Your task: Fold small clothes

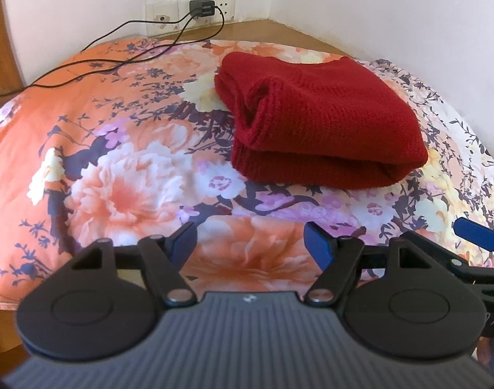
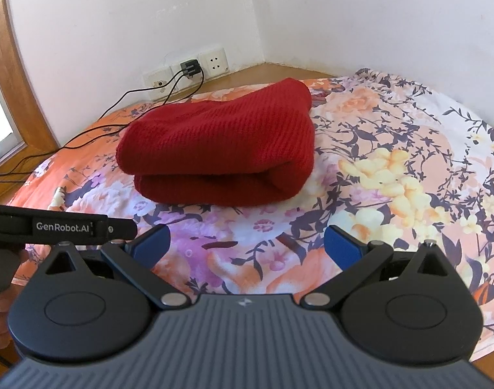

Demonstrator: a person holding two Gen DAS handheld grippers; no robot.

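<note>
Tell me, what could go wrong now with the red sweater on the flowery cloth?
1. The sweater is a thick, puffy bundle with loose layers at its left end; it might spring open.
2. Both the left gripper and the right gripper are open and near it; a careless bump could undo the fold.
3. Black cables lie across the cloth; tugging the cloth could drag them.

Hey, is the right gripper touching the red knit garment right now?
Apart. In the right wrist view the right gripper has open jaws, with floral cloth showing between it and the red knit garment.
</note>
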